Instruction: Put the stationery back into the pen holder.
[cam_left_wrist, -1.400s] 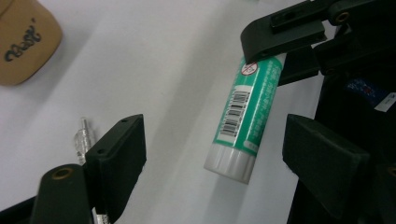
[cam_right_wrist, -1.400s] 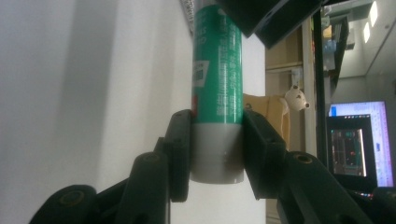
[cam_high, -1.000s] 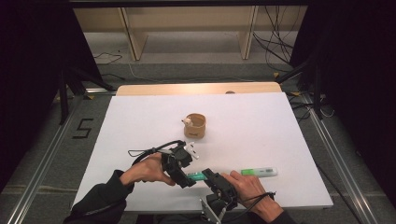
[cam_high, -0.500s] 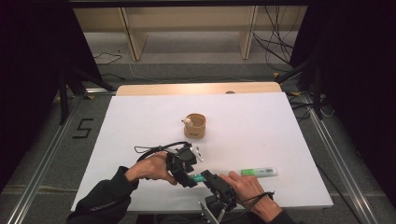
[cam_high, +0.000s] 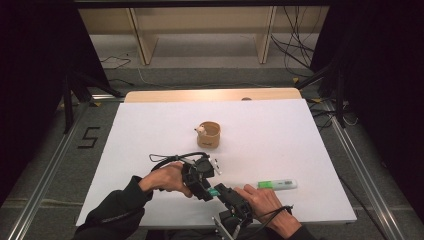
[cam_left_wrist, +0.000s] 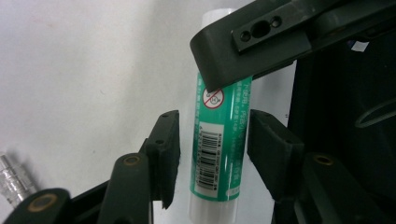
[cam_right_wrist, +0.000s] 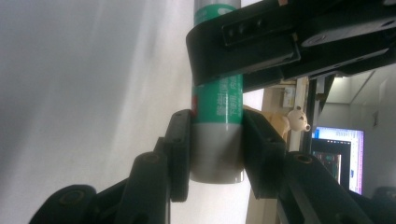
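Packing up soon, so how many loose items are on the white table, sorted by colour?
Green: 2, held tube and lying stick
Tan: 1, cup
Clear: 1, small piece
Total: 4

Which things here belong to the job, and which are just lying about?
In hand: glue stick; right gripper shut on it; left gripper, its jaws just closing around it, not yet pressing.
Lying about: wooden cup; green highlighter.

The glue stick (cam_left_wrist: 219, 140), a green tube with white ends and a barcode label, is held off the table (cam_high: 150, 130), near its front edge. It is seen lying level, well short of the cup (cam_high: 209, 135).
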